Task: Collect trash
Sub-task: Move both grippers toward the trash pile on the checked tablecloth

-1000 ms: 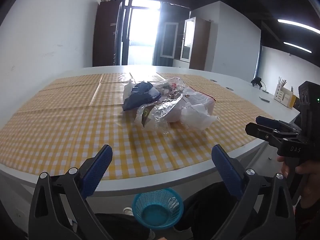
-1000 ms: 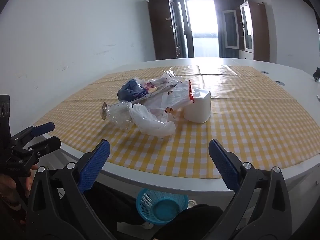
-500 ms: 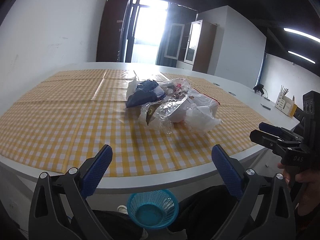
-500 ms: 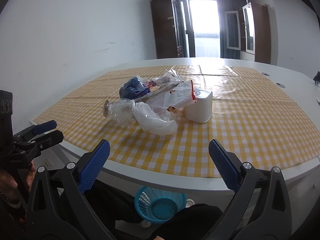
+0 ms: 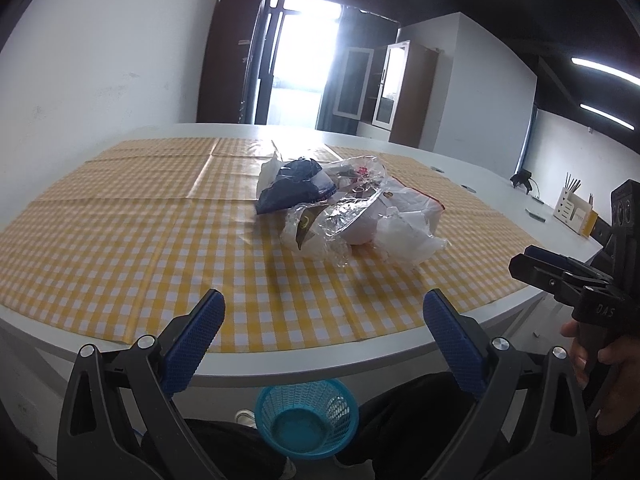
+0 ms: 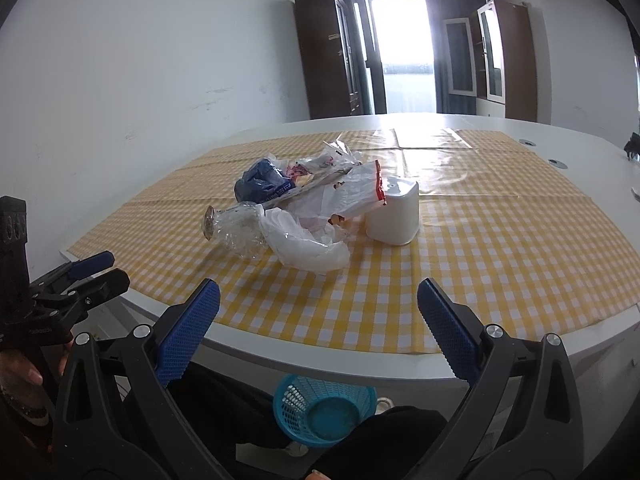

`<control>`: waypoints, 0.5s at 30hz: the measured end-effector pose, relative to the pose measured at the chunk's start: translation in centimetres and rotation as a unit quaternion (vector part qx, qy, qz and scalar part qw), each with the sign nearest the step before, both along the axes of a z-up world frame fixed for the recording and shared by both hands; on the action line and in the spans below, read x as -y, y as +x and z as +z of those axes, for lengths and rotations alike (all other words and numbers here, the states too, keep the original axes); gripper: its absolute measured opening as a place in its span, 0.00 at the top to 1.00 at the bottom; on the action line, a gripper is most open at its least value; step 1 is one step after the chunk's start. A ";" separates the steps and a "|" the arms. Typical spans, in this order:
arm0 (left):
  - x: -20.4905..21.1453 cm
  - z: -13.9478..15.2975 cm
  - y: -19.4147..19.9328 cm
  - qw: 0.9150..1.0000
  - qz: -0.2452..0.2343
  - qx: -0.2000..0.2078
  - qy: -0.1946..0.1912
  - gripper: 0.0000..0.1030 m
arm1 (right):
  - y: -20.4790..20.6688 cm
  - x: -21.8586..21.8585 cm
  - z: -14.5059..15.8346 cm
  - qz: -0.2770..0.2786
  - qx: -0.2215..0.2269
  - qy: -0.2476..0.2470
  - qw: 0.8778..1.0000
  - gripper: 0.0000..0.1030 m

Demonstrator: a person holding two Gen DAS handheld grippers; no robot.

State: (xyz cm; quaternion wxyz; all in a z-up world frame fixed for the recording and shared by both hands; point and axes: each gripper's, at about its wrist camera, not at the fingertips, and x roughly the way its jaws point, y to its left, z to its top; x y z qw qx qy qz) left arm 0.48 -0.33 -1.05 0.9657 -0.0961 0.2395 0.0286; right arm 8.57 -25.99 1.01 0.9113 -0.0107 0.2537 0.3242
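Lying ahead of both spread tongs [image 5: 324, 324]: trash [image 5: 344, 212].

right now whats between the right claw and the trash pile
Only bare yellow checked tablecloth lies between the open right claw and the trash pile; the right wrist view shows it.

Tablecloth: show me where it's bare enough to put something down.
The checked tablecloth is bare between the near table edge and the trash pile, also left of the pile and right of the white container. The middle is crowded with bags and a crushed bottle. Both the left gripper and right gripper are open.
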 end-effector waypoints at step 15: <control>-1.2 -0.2 5.1 0.999 0.008 -0.017 0.033 0.07 | 5.3 -0.7 1.0 -0.008 -0.003 -0.016 1.000 0.08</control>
